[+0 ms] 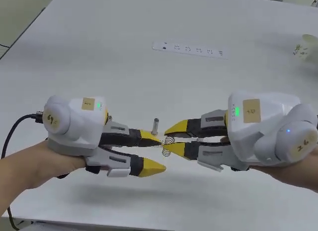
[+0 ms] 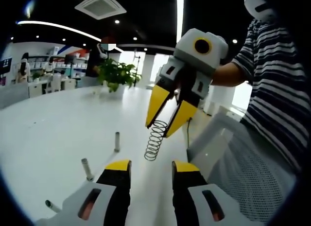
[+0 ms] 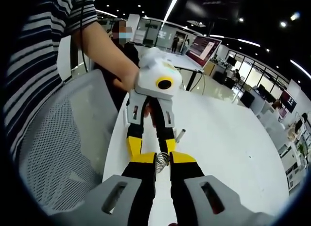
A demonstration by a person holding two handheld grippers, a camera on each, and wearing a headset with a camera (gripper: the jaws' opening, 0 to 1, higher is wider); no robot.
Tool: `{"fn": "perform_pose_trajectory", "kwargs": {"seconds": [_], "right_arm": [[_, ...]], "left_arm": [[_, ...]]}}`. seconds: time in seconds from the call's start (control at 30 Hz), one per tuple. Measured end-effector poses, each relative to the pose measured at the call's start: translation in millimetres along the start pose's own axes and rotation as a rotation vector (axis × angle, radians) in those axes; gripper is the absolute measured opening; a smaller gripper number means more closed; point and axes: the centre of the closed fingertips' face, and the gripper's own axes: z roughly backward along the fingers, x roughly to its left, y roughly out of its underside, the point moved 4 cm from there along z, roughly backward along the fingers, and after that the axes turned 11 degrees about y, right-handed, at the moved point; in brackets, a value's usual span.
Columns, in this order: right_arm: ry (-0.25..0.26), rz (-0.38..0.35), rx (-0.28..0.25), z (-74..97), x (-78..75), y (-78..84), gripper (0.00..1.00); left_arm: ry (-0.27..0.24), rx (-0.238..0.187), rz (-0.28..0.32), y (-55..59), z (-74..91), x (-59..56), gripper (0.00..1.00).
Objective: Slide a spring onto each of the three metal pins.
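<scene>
Pinching the spring [image 2: 155, 140] by one end in the right tool [image 3: 163, 159], mid-frame, up off the tabletop [image 1: 99, 52]. Holding the left tool [image 2: 151, 164] opposite with jaws apart, gripping nothing. Probably aiming for the nearest pin [image 1: 155, 125], upright just above the spring in the head view. Likely needs the coil's long axis lined up vertical over it.

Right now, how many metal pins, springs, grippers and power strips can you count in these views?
Metal pins: 3
Springs: 1
Grippers: 2, the left gripper and the right gripper
Power strips: 1
Total: 7
</scene>
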Motion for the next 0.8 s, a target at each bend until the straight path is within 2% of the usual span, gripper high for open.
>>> {"fn": "perform_pose_trajectory", "kwargs": {"seconds": [0.27, 0.63, 0.8], "right_arm": [[0.021, 0.003, 0.005, 0.3, -5.7, 2.8, 0.07], [0.044, 0.003, 0.014, 4.0, -10.5, 7.5, 0.07], [0.049, 0.004, 0.019, 4.0, -9.8, 9.1, 0.07]], "left_arm": [[-0.035, -0.017, 0.034, 5.4, 11.5, 1.1, 0.34], [-0.134, -0.029, 0.064, 17.7, 39.8, 3.3, 0.47], [-0.161, -0.047, 0.079, 18.5, 47.8, 4.0, 0.51]]}}
